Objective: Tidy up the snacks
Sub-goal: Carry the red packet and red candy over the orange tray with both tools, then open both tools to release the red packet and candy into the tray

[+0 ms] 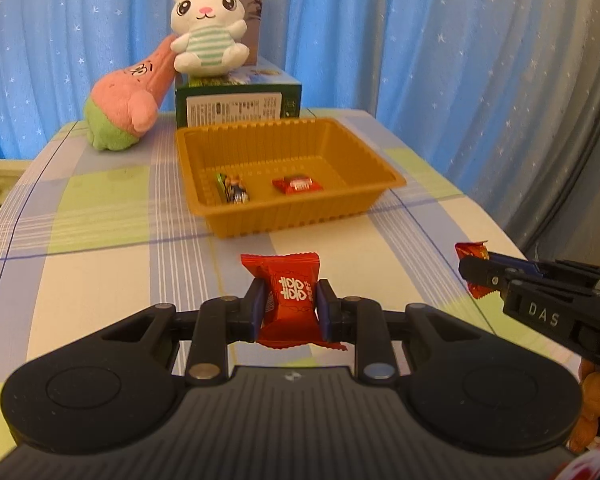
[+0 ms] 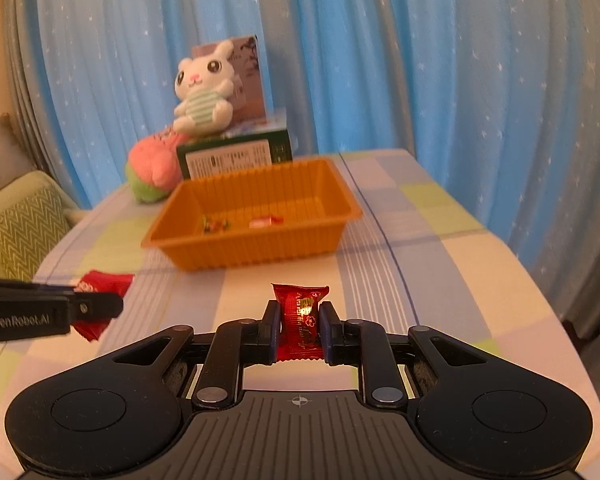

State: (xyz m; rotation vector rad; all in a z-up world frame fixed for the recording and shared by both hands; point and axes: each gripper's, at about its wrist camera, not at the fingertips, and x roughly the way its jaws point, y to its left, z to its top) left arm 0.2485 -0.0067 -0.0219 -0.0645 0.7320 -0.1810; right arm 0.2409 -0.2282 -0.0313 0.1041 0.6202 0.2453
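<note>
Your left gripper [image 1: 290, 306] clamps a red candy [image 1: 288, 300]; right gripper [image 2: 300, 326] pinches a darker red candy [image 2: 302, 320]. Only left view resolves 2 snacks in the orange tray [image 1: 340, 140] ahead: green-blue packet [image 1: 232, 188], red packet [image 1: 298, 184].

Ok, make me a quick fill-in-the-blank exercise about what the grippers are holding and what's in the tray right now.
1. Each gripper, left gripper and right gripper, is shut on a ____ snack packet.
2. The ribbed orange plastic tray already holds ____ snacks.
3. The white plush rabbit sits on a dark ____ box.

Missing words: red; two; green
</note>
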